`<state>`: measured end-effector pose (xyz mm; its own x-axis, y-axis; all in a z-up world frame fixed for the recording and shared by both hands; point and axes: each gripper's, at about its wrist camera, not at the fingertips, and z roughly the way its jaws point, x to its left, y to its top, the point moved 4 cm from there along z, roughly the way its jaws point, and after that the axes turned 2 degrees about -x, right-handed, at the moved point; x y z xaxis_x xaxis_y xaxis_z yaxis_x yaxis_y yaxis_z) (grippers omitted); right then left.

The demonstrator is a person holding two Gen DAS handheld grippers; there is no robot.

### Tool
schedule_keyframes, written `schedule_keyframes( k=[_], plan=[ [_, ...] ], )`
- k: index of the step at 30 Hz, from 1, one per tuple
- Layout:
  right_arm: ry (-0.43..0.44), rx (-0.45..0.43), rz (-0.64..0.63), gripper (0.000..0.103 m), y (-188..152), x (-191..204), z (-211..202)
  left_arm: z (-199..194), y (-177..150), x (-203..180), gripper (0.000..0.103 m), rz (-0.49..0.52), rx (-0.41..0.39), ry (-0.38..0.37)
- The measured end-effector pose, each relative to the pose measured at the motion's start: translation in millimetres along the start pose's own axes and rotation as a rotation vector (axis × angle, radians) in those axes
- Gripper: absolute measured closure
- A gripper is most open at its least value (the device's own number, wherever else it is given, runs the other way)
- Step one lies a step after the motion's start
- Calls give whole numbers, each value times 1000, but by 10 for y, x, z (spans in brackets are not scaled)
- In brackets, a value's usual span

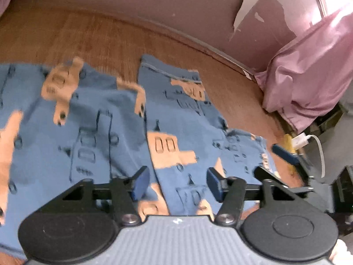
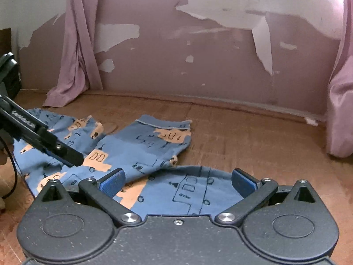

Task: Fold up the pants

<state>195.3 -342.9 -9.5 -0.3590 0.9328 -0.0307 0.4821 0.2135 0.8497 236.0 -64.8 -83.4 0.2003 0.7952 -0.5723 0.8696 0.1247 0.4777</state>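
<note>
Blue pants with orange patches and dark line drawings lie spread on a wooden surface, partly doubled over. My left gripper hovers open above the cloth, nothing between its blue pads. The right gripper's fingers show at the pants' right edge. In the right wrist view the pants stretch left and away, a hemmed end farthest off. My right gripper is open over a rounded fold of the near cloth. The left gripper's finger reaches in from the left above the fabric.
A pink wall with peeling paint borders the far side. Pink curtains hang at the left and right, bunched on the surface. A white plug with cable lies at the right; a dark object stands far left.
</note>
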Motion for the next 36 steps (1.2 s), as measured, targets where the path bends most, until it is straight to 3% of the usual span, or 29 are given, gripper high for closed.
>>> schedule_keyframes(
  k=[3,6,13,15,18,22,24,26,31,33,36],
  plan=[
    [15,23,41,1,-29,-51,42,-13,-84,109,59,-114,28,-55],
    [10,31,67,1,-44,-78,47,-24,-158,236,61,-245,28,-100],
    [30,34,85,1,-72,-76,60,3,-237,404,70,-359,26,-157],
    [35,30,88,1,-80,-77,65,41,-236,378,91,-342,32,-154],
    [33,18,95,2,-84,-79,48,58,-287,394,100,-329,35,-142],
    [38,55,123,19,32,-47,77,64,-301,377,102,-306,26,-118],
    [66,93,135,44,213,-8,225,38,-294,336,102,-248,22,-96],
    [97,175,88,52,463,118,494,21,-282,284,102,-189,16,-74],
    [202,378,71,55,1010,596,1370,18,-264,168,102,-92,2,-43],
    [182,465,42,53,1103,807,1694,26,-251,127,102,-76,-2,-37],
    [79,539,-66,52,1163,1055,2040,14,-243,98,102,-70,-5,-33]
  ],
)
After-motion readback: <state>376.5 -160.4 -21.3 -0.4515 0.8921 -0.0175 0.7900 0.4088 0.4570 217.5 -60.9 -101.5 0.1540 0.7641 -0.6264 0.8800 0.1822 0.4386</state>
